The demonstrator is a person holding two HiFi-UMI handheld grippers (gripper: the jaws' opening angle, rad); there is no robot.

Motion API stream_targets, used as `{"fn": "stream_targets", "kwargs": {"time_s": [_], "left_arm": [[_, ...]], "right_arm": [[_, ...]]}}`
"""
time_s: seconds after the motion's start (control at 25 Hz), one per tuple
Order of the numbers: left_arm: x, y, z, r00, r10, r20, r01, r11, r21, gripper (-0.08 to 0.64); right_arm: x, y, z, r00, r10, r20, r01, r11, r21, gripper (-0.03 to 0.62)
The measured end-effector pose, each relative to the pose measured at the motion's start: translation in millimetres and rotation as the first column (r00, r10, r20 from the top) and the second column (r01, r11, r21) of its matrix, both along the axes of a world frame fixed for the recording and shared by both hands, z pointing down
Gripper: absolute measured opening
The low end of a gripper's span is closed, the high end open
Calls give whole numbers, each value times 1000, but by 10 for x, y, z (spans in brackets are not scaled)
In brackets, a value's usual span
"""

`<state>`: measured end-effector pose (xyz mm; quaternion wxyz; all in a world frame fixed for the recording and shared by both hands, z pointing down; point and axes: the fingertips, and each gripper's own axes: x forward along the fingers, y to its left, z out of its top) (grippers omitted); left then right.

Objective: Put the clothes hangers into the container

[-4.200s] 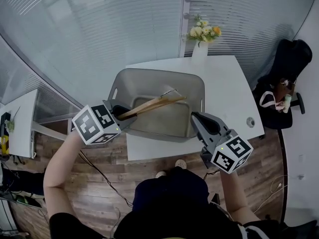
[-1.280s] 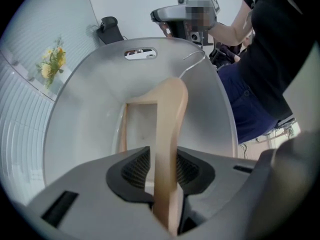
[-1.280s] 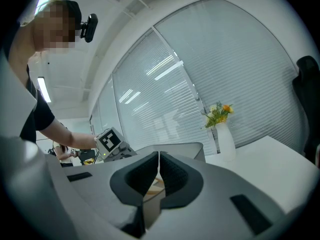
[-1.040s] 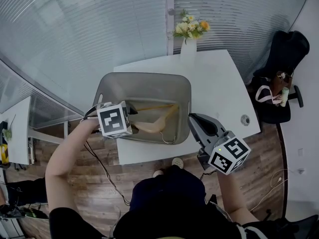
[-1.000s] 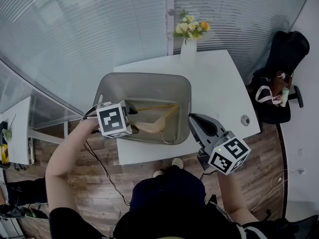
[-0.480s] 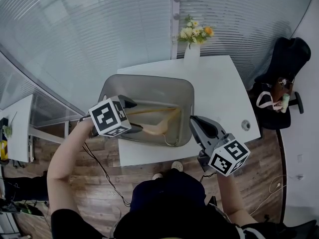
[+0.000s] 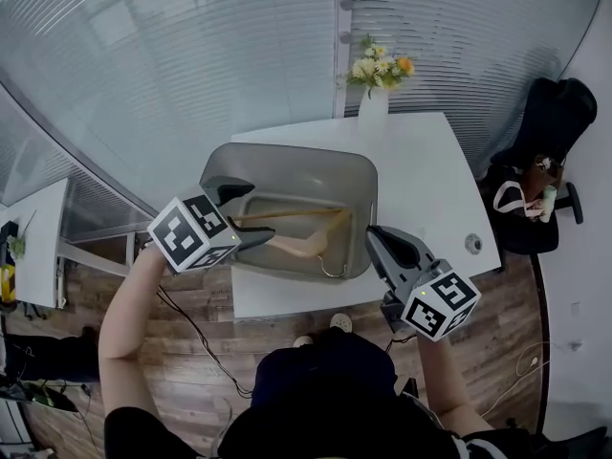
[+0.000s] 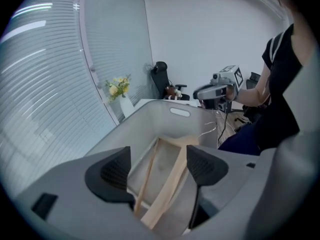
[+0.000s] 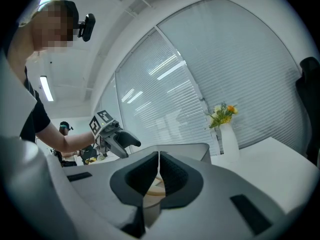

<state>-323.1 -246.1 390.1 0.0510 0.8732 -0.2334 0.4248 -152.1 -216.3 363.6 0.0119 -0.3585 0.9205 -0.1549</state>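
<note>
A wooden clothes hanger [image 7: 304, 247] with a metal hook lies inside the grey plastic container [image 7: 296, 173] on the white table. My left gripper [image 7: 243, 214] hovers over the container's left end, open, its jaws spread wide and empty. In the left gripper view the hanger [image 8: 168, 184] shows down in the container [image 8: 150, 119], below the parted pads of my left gripper [image 8: 159, 168], and nothing touches them. My right gripper [image 7: 385, 247] hangs by the container's right front corner, shut and empty. In the right gripper view its pads [image 9: 159, 171] meet.
A white vase of flowers [image 7: 373, 98] stands at the table's far edge, behind the container. The white tabletop [image 7: 426, 180] stretches right of the container, with a round cable hole [image 7: 470, 244]. A black chair with a bag [image 7: 540, 175] sits to the right, over wooden floor.
The left gripper let go of the hanger, its jaws spread wide, and it drew back to the left. The hanger now rests in the container. The right gripper barely moved.
</note>
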Motion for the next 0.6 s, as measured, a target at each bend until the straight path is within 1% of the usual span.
{"fn": "stream_targets", "kwargs": {"time_s": [0.12,0.2,0.4,0.48,0.6], "left_arm": [[-60,26,-120,995,-60,-82,61,998,18,351],[-123,52,-172,988,-97,-120,101,994,31,351],[-244,147,-246,975,-158,-156,170,983,72,351],[-269,200,-271,965,-178,-191,195,978,76,351],[-337,260,-316,941,-218,-258,245,966,78,351]], "right_arm": [[-34,34,-9,1000,-3,3,3,1000,-2,34],[-54,58,-13,1000,-8,0,8,1000,-1,32],[-91,116,-40,1000,-14,3,14,1000,1,34],[-107,144,-46,1000,-17,2,17,1000,5,32],[-136,186,-67,1000,-19,-1,19,1000,9,34]]}}
